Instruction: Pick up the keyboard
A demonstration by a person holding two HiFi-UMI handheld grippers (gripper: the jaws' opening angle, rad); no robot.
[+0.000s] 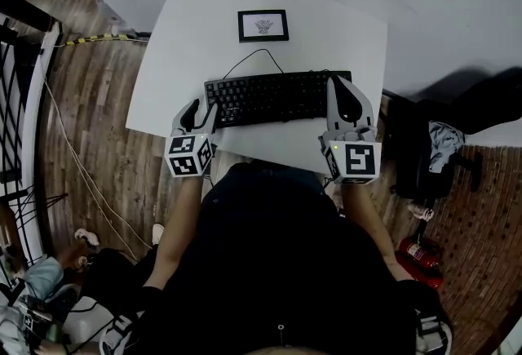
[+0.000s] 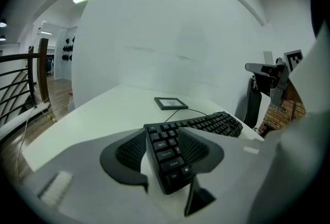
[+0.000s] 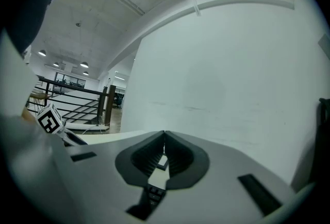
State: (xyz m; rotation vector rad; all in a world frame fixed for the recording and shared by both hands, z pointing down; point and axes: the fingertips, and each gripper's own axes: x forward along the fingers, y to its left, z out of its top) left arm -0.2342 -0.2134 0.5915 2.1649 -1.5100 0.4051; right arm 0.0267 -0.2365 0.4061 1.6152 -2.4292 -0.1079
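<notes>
A black keyboard [image 1: 277, 96] lies on the white table [image 1: 163, 59] near its front edge. My left gripper [image 1: 201, 110] is at the keyboard's left end. In the left gripper view that end [image 2: 167, 158] sits between the jaws of the left gripper [image 2: 162, 133], which stand apart, and a strip of table shows beside the left pad. My right gripper [image 1: 337, 82] rests over the keyboard's right end. In the right gripper view my right gripper [image 3: 164, 134] has its tips together with nothing held. A few keys [image 3: 152, 194] show below the jaws.
A small black picture frame [image 1: 263, 25] lies behind the keyboard, and the keyboard's cable [image 1: 253, 56] loops toward it. A dark bag with cloth [image 1: 432, 151] and a red fire extinguisher [image 1: 418, 252] sit on the floor at the right. A railing [image 1: 20, 100] runs along the left.
</notes>
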